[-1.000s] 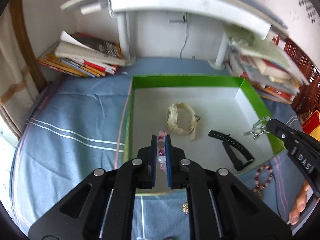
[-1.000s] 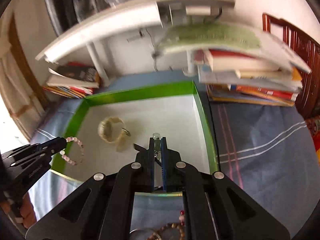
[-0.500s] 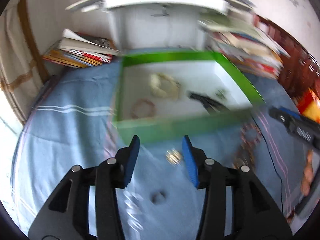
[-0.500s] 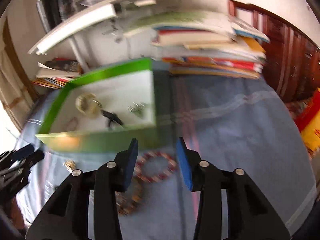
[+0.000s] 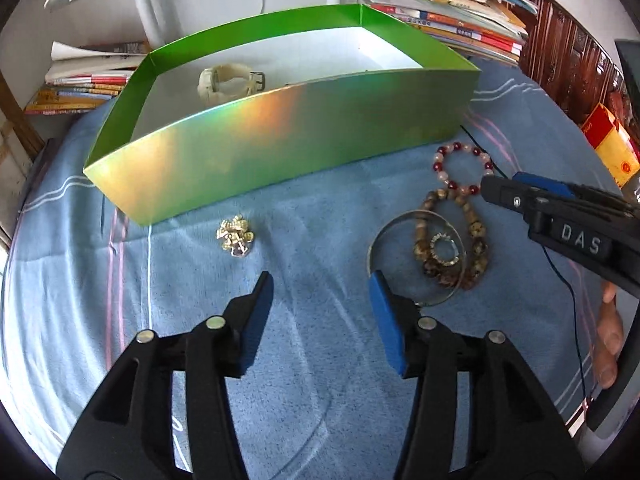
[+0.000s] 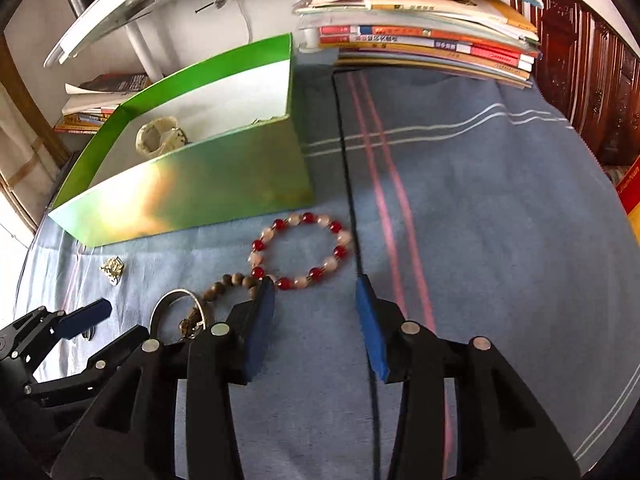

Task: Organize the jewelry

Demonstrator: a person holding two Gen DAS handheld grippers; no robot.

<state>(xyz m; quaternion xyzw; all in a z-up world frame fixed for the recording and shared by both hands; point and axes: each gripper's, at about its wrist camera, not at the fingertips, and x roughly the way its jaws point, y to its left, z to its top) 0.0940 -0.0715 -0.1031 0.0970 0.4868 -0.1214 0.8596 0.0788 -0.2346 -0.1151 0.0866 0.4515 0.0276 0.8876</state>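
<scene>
While both spread, right claw [image 5: 496, 190] reads "DAS", left claw [image 5: 320, 292] near brooch [image 5: 235, 236]

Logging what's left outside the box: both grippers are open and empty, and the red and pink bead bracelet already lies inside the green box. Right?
Not quite. The red and pink bead bracelet lies on the blue cloth outside the green box, as the right wrist view shows. The left gripper and right gripper are open and empty.

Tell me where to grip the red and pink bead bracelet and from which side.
Grip the near arc of the bracelet, coming straight down from above. It lies flat as an open ring on the cloth, so one finger can go inside the loop and one outside. The right gripper is open just in front of it. Avoid the left side, where brown beads touch it.
</scene>
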